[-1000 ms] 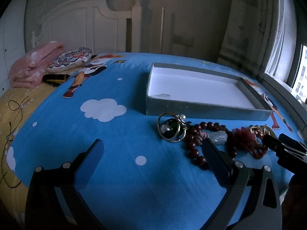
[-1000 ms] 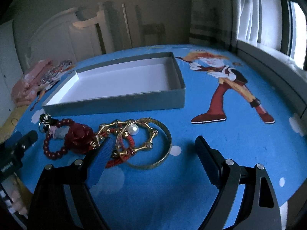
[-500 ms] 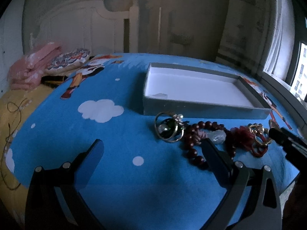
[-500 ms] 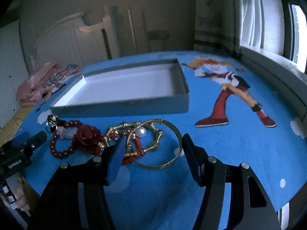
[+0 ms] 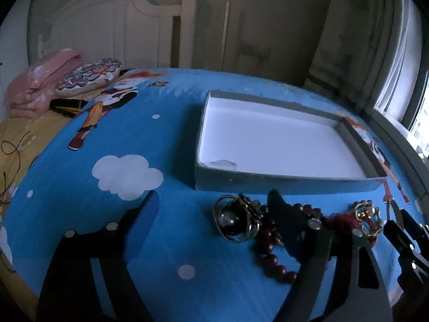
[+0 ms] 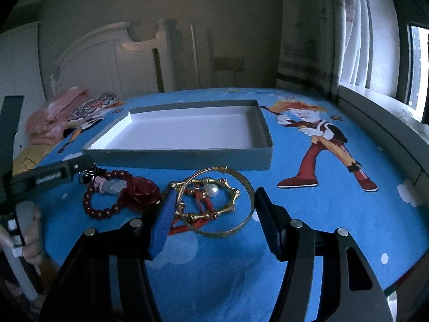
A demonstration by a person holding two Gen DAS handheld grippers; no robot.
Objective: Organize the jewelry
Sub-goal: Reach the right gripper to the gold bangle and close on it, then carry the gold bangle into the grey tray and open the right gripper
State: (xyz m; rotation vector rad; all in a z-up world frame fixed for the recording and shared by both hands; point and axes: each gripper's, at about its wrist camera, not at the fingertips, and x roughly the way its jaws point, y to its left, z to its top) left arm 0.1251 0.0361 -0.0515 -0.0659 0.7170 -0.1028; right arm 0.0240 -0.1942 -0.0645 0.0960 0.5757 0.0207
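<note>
My right gripper (image 6: 211,212) sits partly open around the gold bangle (image 6: 236,206), not pinching it. My left gripper (image 5: 211,209) is closing around the metal ring (image 5: 236,221). Both lie near the bed's front edge, before the grey box (image 6: 187,158).

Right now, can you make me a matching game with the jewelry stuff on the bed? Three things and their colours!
Things:
1. box
2. bead bracelet
3. big bangle

Colours:
A. gold
B. grey outside, white inside
C. dark red

Pairs: 1-B, 2-C, 3-A
</note>
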